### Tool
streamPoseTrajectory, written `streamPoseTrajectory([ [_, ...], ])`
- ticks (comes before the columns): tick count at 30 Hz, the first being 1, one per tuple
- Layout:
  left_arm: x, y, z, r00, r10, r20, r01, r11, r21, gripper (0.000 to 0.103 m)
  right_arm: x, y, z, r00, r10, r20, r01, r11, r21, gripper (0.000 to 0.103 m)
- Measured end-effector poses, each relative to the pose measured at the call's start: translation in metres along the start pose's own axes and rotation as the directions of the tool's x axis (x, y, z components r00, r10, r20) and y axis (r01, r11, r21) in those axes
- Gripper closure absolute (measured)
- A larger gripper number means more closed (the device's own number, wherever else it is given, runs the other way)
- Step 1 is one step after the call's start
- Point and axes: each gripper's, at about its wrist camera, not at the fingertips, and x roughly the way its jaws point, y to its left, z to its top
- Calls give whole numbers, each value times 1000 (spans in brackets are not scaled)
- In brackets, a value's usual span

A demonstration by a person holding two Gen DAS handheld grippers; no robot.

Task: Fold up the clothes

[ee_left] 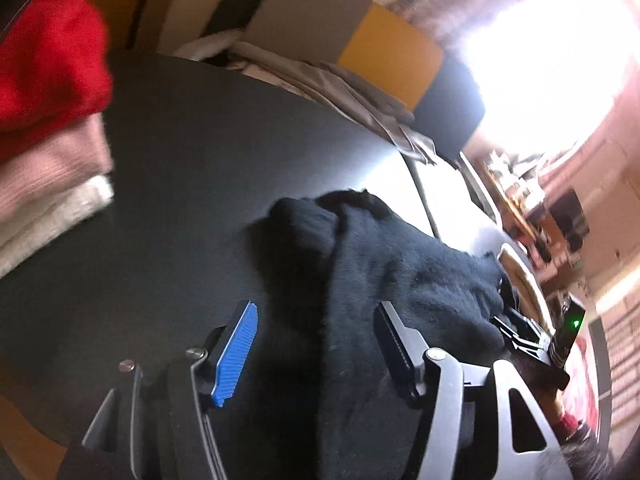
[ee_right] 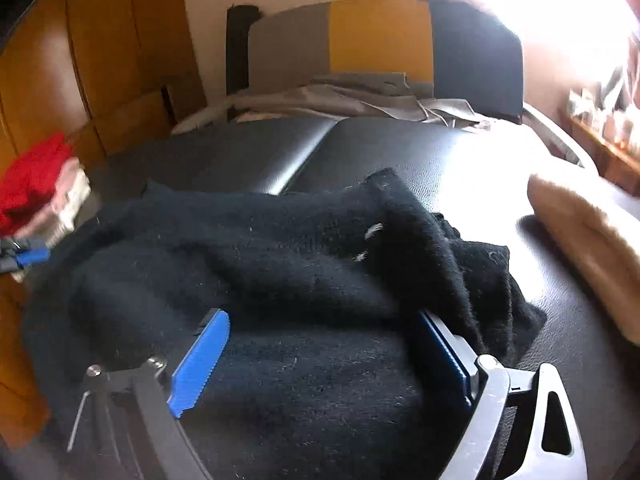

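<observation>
Both tongs' inner gaps hidden by bunched black sweater (ee_right: pixel 280 248).

Both wrist cams low, close over black garment (ee_left: pixel 400 280) (shared)

A plain black knitted sweater (ee_right: pixel 280 264), flecked with pale lint, lies on a glossy black tabletop (ee_right: pixel 240 152). The stack at the edge runs red (ee_left: pixel 48 48), then pink (ee_left: pixel 52 168), then cream (ee_left: pixel 56 216). Each tool (ee_right: pixel 316 356) carries ridged blue pads (ee_right: pixel 200 364). Beyond stands a grey, mustard-yellow and black panel (ee_right: pixel 380 40).
</observation>
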Motion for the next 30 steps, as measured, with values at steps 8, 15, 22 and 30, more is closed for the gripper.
streamPoseTrajectory([
  [8,46,5,9,992,-70,-100,62,995,-83,43,-1,-1,-4,1000,10,12,-10,1000,-6,2],
  [15,68,14,15,972,-188,-141,157,966,-206,87,-11,1,-16,999,35,26,-35,999,3,0],
  [22,61,21,57,975,-204,-86,180,957,-229,90,-16,-2,-8,990,130,-44,-130,991,13,0],
  [30,31,4,101,977,-198,-75,186,971,-151,90,-25,10,9,885,369,-282,-416,901,-126,2],
])
